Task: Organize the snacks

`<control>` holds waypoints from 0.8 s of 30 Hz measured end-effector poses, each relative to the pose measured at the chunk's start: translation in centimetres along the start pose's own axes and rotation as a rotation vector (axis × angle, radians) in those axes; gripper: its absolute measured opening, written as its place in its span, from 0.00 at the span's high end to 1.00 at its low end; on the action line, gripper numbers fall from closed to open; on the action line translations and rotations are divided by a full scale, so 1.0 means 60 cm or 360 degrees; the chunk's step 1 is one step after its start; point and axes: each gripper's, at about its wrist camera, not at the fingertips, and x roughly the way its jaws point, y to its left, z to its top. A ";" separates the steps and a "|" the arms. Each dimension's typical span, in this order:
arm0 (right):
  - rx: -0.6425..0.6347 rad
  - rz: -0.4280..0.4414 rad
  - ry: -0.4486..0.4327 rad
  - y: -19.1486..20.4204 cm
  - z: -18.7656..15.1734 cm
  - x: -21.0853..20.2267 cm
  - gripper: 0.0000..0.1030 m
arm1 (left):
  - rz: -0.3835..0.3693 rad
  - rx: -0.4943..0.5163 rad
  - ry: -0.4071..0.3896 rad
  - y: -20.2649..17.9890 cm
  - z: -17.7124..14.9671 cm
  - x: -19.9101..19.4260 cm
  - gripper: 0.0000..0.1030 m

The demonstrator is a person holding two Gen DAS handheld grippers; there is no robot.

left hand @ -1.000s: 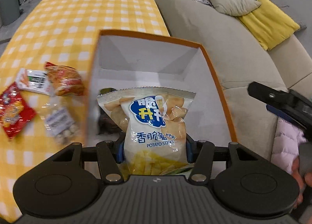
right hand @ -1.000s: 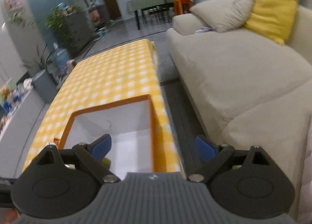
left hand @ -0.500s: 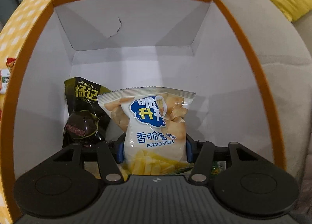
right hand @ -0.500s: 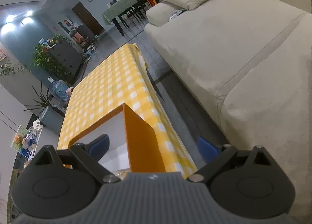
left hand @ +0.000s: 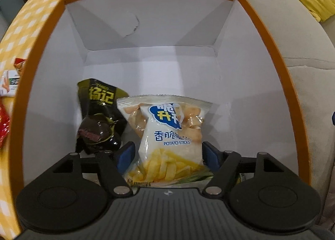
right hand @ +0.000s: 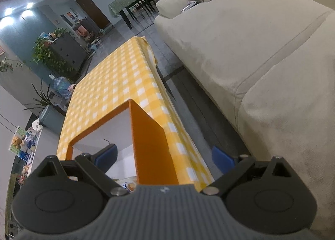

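Inside the orange box (left hand: 270,55), the left gripper (left hand: 167,156) has just spread its fingers, seemingly freeing the potato-stick bag (left hand: 167,133) beside the dark packet (left hand: 100,118); one snack stowed.

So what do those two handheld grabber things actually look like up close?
Both look alike. The left gripper and the right gripper each have a dark grey ribbed body with a small logo, two round black discs at the sides, black link arms with silver pivot pins, and blue fingertip pads. No cables, hands or sleeves show.
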 end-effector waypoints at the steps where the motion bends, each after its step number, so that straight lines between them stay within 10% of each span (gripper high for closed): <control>1: -0.0002 -0.0003 0.0001 0.000 -0.001 0.001 0.08 | 0.0003 -0.0001 0.0002 0.001 -0.001 -0.004 0.18; 8: 0.0002 -0.0001 0.0012 0.000 -0.004 0.000 0.08 | -0.0193 0.0119 -0.0177 0.007 -0.015 -0.034 0.12; 21: -0.0004 0.0054 0.0050 -0.004 -0.003 -0.003 0.09 | -0.0107 -0.0012 -0.0280 0.042 -0.042 -0.128 0.12; 24: -0.0073 0.0085 0.0049 0.003 -0.006 -0.003 0.39 | -0.0142 0.0015 -0.0257 0.055 -0.050 -0.162 0.12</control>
